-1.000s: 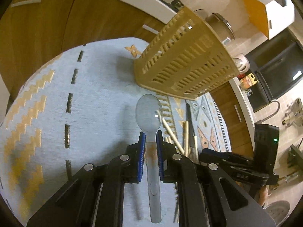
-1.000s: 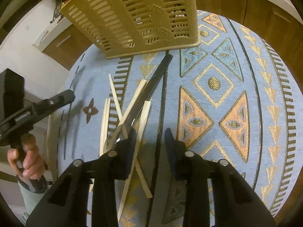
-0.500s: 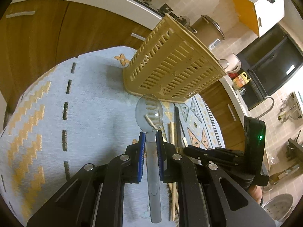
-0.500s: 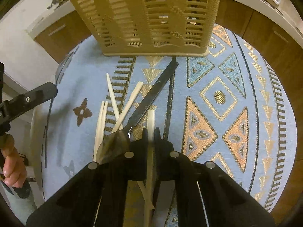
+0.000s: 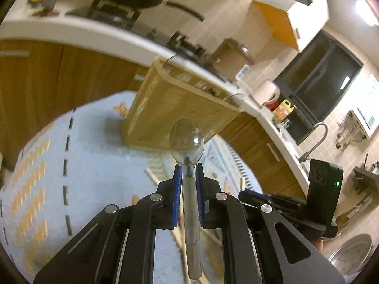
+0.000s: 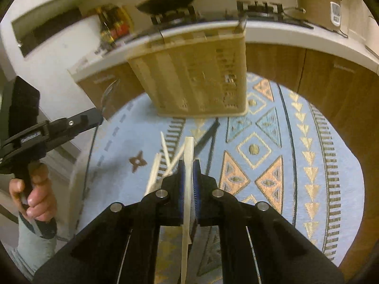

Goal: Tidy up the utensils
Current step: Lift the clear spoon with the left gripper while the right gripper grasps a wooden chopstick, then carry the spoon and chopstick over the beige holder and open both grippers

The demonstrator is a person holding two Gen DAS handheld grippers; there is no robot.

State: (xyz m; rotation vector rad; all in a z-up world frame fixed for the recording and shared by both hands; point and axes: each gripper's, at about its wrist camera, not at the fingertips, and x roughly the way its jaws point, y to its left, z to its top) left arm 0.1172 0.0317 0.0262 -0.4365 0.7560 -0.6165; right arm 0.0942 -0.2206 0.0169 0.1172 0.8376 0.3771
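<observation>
A: Left gripper [image 5: 188, 172]: pads pinching clear plastic spoon [image 5: 187, 139] by the neck, now raised off the rug [image 5: 94, 165] toward the slotted utensil basket [image 5: 170, 108].

B: Right gripper [image 6: 188, 170]: a second ago spread, now clamped on one wooden chopstick [image 6: 188, 165], lifted; remaining chopsticks [image 6: 156, 170] and knife [image 6: 208, 135] on the rug. Both ready for binning, likely.

Wood cabinets [image 5: 47, 78] w/ white counter [image 6: 296, 35], tiled wall [image 5: 236, 16].

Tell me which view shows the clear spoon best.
The left wrist view: the clear spoon stands centred, clamped in the left hand-held gripper, bowl forward. The right wrist view shows only a faint glassy edge of it.
</observation>
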